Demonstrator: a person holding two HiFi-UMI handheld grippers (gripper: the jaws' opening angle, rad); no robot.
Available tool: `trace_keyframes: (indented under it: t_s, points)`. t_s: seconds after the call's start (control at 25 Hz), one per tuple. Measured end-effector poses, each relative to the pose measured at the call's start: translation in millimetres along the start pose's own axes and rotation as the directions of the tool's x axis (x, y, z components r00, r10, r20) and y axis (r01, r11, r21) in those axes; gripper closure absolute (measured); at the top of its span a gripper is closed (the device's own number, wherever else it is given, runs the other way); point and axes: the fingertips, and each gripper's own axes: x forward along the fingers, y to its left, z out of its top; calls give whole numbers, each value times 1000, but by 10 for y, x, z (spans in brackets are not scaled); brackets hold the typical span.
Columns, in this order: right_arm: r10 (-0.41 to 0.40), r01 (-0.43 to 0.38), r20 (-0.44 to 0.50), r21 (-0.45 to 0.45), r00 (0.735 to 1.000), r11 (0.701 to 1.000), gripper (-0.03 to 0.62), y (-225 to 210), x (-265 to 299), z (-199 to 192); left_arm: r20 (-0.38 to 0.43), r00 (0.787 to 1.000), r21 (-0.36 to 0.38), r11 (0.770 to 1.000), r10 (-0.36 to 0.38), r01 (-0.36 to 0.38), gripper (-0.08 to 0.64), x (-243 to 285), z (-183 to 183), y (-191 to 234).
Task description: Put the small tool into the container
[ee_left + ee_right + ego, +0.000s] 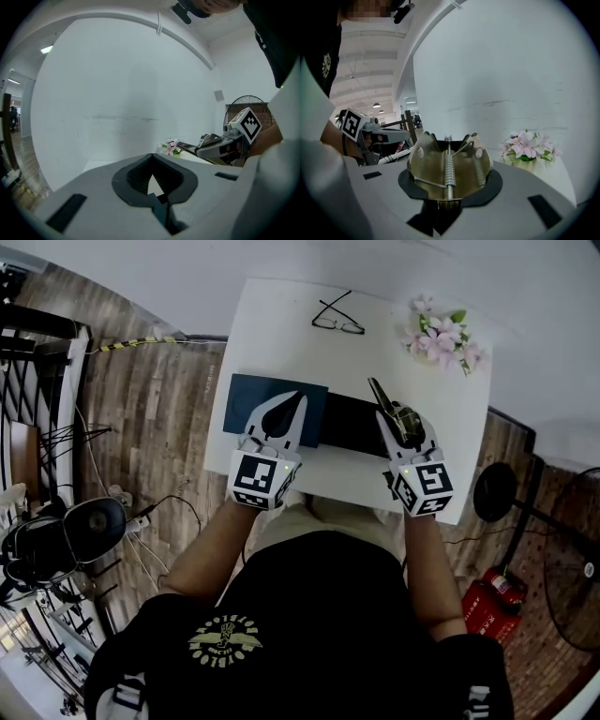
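Small tool in right tongs, spring unseen overhead

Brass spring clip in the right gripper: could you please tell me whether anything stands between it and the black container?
Nothing visible does. The right gripper holds the brass spring clip over the right end of the black rectangular container, which looks uncovered. The dark blue flat panel lies at its left end, clear of the clip.
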Motion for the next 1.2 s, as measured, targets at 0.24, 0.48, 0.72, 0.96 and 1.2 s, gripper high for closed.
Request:
trace_keyframes:
  t_s: [0.24,0.48,0.72,0.96,1.2]
  points:
    - [25,-24,-49,24,998,999,460,4,104,-262,-4,1000,0,1000,-8,8,554,10,-18,-21]
    - [32,-30,-108,24,994,999,460,-25,187,-574,-3,1000,0,1000,-2,2,554,3,-25,-15]
    - [45,-41,-158,27,986,999,460,-25,271,-817,-11,1000,6,1000,-4,4,554,-3,-48,-35]
    - [66,-64,-219,17,973,998,460,0,364,-1062,-10,1000,0,1000,7,-7,554,-14,-68,-14]
    - [78,-76,-273,17,959,997,460,29,448,-1294,-17,1000,-4,1000,10,-10,554,-82,-97,-4]
